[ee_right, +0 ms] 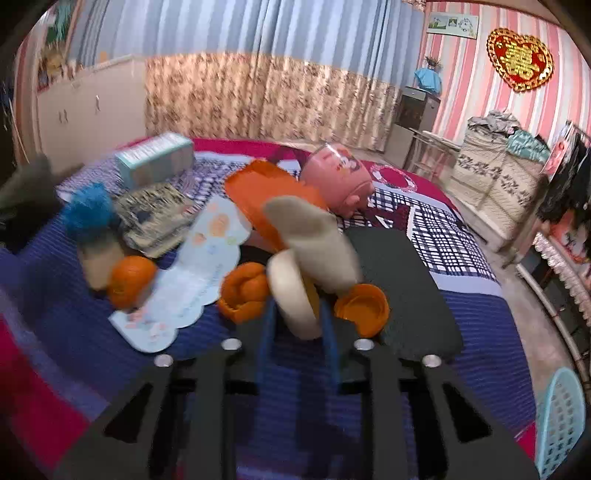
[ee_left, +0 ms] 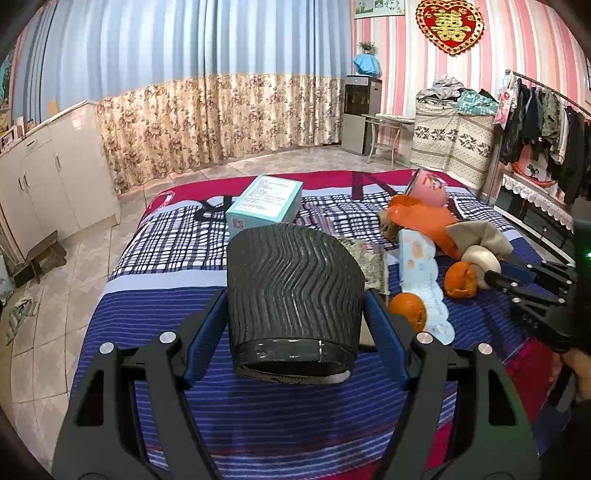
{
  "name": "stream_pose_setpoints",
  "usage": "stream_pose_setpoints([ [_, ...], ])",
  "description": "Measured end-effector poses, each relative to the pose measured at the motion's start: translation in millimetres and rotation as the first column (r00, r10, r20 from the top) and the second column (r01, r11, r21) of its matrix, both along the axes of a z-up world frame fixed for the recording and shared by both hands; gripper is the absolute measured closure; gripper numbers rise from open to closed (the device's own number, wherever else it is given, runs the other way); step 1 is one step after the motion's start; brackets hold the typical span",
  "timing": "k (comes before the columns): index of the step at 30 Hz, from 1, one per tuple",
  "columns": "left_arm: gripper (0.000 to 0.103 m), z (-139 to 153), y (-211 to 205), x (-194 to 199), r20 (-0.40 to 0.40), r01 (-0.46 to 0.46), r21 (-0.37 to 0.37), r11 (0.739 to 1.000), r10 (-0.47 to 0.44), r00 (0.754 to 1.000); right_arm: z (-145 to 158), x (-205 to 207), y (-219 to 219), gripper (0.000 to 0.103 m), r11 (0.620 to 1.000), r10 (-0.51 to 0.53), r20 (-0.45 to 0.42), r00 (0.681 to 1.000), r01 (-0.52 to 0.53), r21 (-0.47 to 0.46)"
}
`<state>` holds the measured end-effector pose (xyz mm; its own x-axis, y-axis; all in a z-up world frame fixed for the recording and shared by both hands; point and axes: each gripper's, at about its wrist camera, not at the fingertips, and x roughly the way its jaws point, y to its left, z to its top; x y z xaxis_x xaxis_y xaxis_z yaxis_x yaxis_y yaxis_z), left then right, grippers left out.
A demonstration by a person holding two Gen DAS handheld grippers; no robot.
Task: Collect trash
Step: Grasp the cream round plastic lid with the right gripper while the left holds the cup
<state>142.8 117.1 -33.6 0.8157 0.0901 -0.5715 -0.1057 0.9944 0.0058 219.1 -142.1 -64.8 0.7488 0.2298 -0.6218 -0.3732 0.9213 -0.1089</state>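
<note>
Left wrist view shows the left claw squeezing a black cup above the bed, likely as a bin, while the right claw pinches a white tape roll among the orange peels.

The clearest sign is the gold double-happiness character 囍 on the red heart-shaped wall decoration, hung on the pink striped wall (in the right wrist view the same heart is too blurred to read). The teal carton on the bed carries a white label with lines of printed text and a small square code on its near face, all too fine to make out. The pale blue scalloped card bears a line of lettering along its length, also unreadable.
</note>
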Motion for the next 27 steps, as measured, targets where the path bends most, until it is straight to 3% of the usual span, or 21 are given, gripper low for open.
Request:
stream_pose_setpoints([
  [6,0.031,12,-18,-10,0.034,0.036,-0.009,0.999,-0.036,0.999,17,-41,-41,0.088,0.986,0.037,-0.029,0.999,-0.031,0.165],
  [15,0.031,23,-63,-20,0.056,0.1,0.008,0.995,-0.1,0.993,24,-72,-98,0.088,0.977,-0.025,-0.035,0.999,0.032,0.211],
  [16,0.031,24,-65,-20,0.053,0.104,-0.002,0.995,-0.104,0.993,22,-73,-100,0.08,0.976,-0.022,-0.047,0.999,0.032,0.214],
  [17,0.031,24,-66,-21,0.049,0.107,-0.018,0.994,-0.106,0.993,21,-72,-99,0.051,0.977,-0.018,-0.053,0.998,0.028,0.212],
  [19,0.031,26,-67,-23,0.046,0.099,-0.019,0.995,-0.098,0.994,19,-75,-91,0.016,0.98,-0.023,-0.024,0.999,0.028,0.196],
  [21,0.031,24,-64,-25,0.045,0.085,-0.004,0.996,-0.085,0.995,18,-75,-79,0.017,0.981,-0.005,-0.01,1.0,0.007,0.196],
  [27,0.031,17,-44,-29,0.023,0.045,-0.001,0.999,-0.045,0.999,-13,-49,-19,0.017,0.989,0.043,-0.09,0.995,-0.03,0.147],
])
